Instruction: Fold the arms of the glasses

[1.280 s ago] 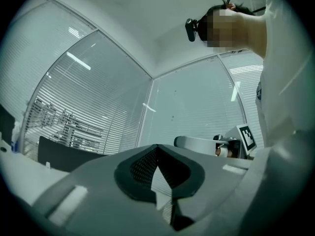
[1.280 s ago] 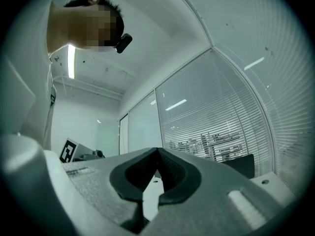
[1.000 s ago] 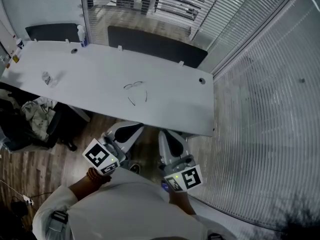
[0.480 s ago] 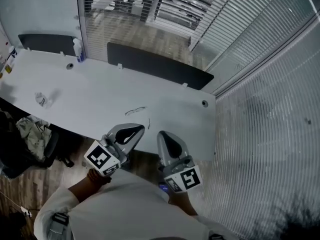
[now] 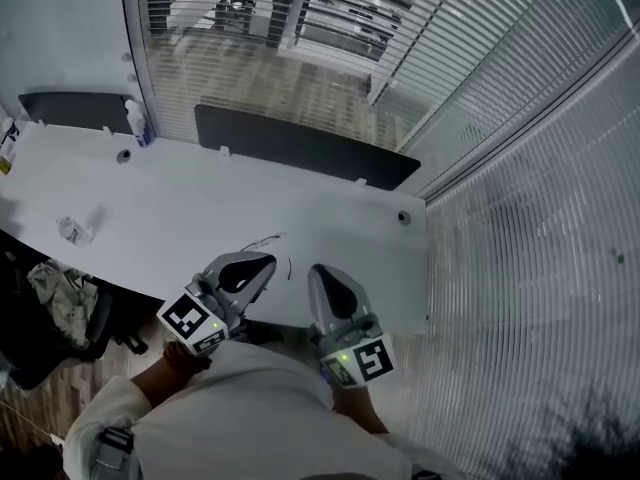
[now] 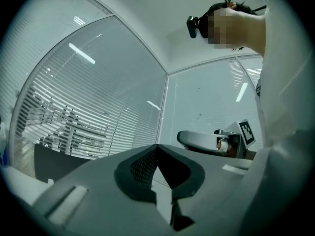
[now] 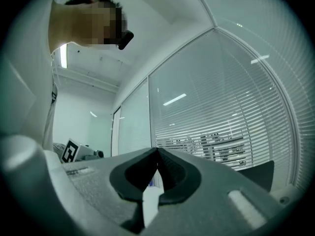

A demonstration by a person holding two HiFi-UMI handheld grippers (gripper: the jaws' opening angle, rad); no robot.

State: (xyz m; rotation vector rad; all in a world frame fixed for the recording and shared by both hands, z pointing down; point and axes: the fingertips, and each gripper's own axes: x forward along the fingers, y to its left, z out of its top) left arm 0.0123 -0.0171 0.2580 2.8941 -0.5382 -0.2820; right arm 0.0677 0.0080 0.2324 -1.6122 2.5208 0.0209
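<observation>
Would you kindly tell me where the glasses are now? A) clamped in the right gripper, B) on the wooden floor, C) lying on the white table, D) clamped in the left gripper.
C: the glasses lie on the table just past the left gripper; it and the right gripper are shut on nothing.

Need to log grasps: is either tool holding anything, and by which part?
Nothing is held. The left tool and right tool are both shut and empty; the glasses lie on the table just beyond their tips.
</observation>
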